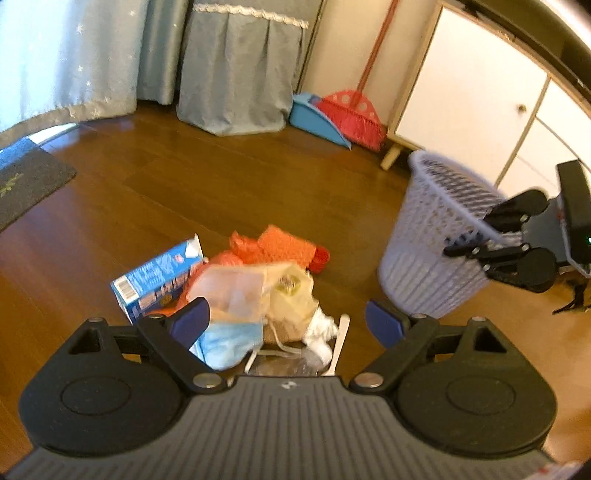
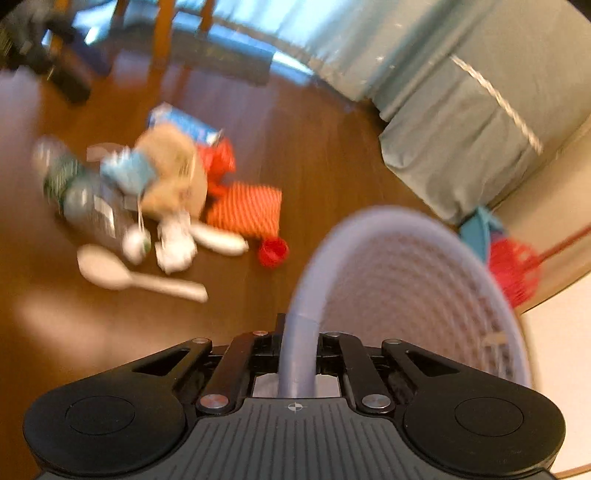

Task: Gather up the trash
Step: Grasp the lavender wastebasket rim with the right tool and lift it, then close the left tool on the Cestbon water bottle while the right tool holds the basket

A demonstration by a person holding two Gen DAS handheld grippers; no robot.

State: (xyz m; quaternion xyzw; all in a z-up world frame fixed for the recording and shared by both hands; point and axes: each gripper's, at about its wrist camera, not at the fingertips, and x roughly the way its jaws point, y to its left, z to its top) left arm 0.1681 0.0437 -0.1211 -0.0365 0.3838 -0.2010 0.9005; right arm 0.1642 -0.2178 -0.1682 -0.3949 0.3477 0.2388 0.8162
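A trash pile lies on the wooden floor: a blue carton, an orange bag, a red cap, a tan paper bag, a blue face mask, white tissue and a white spoon. My left gripper hangs open just over the mask and paper bag, holding nothing. My right gripper is shut on the rim of a lavender mesh basket, which tilts beside the pile. The right wrist view also shows a plastic bottle and the spoon.
A red broom and blue dustpan lean by a white cabinet. Cloth-covered furniture and curtains stand at the back. A dark mat lies at left. Chair legs rise beyond the pile.
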